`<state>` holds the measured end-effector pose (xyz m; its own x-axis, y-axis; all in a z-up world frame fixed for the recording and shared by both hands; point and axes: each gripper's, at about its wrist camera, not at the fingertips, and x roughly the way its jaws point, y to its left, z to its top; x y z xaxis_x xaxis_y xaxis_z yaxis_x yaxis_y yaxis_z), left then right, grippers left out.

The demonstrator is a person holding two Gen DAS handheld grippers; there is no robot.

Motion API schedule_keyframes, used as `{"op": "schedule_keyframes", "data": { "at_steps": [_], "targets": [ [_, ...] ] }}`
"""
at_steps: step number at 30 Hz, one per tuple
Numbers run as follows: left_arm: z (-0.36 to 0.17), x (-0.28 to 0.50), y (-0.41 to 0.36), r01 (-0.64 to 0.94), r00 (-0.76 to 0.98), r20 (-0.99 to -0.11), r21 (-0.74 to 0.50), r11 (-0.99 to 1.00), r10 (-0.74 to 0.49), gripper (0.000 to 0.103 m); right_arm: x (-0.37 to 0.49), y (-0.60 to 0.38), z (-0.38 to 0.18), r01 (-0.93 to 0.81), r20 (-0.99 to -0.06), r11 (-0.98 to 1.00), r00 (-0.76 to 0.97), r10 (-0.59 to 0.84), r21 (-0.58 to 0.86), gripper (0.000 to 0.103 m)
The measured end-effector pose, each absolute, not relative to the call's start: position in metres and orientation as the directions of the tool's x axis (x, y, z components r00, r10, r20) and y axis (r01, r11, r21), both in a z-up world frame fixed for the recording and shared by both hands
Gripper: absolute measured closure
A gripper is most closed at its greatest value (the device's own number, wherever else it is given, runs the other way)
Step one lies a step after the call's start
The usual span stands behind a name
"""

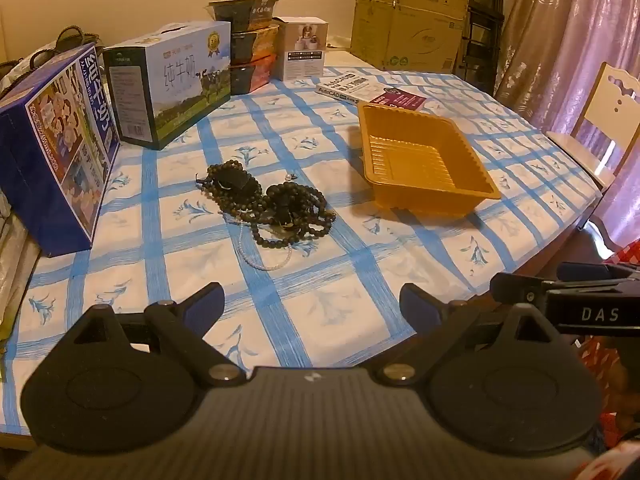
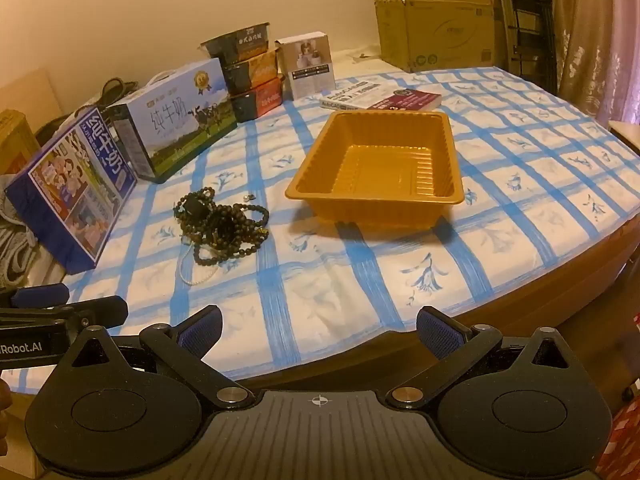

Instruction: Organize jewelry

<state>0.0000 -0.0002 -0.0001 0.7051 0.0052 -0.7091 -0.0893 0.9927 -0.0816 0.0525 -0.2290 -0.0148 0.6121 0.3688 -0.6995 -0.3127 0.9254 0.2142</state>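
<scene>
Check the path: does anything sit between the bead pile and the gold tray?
Nothing visible does. Only bare checked tablecloth separates the dark bead pile from the empty gold tray; a tiny pearl piece lies just behind the line. Both claws hang open.

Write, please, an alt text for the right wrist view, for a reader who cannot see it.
A tangle of dark bead strands with a white pearl strand lies on a blue-checked tablecloth, left of an empty golden plastic tray. The right hand-held gripper is open in the foreground, near the table's edge. Milk cartons and boxes stand behind.
</scene>
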Motion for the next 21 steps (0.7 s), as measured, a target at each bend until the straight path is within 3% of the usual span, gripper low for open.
{"op": "schedule_keyframes", "data": {
  "at_steps": [21],
  "targets": [
    [-0.0001,-0.0001,-0.0002,-0.088,0.708,-0.706,-0.082,0.993,0.005,0.009,0.0522,-0.2282,-0.0145,-0.313,-0.7,0.925,0.61,0.37,0.216,0.0]
  ]
}}
